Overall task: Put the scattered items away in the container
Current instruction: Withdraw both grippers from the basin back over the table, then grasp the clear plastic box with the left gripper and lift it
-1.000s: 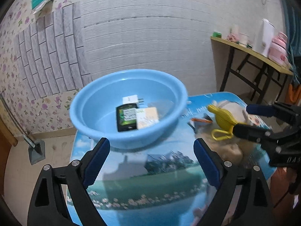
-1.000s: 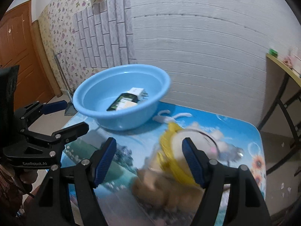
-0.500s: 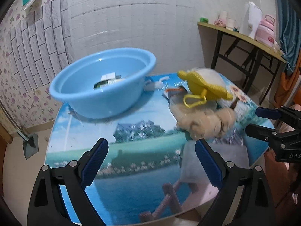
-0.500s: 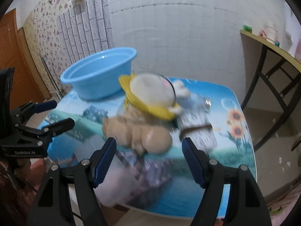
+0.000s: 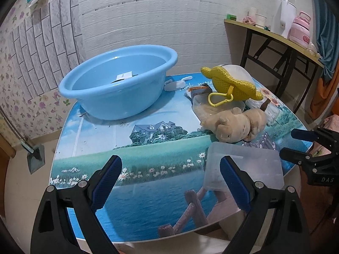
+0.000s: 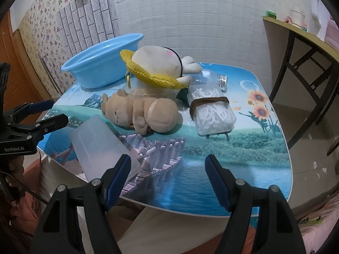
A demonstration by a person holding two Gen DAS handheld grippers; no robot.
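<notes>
Both grippers, left (image 5: 169, 182) and right (image 6: 167, 177), stand wide open, empty. Basin (image 5: 118, 89) sits at the surface's far-left corner. Clear box (image 5: 243, 167) lies nearest: straddle it squarely before closing.

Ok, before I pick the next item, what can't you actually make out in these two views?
- Basin contents: left view, near rim hides all but a white box; right view shows only the outside.
- Dark packet: left view, half hidden under the yellow-hatted plush.
- Small bottle: right view, the plush covers its base.
</notes>
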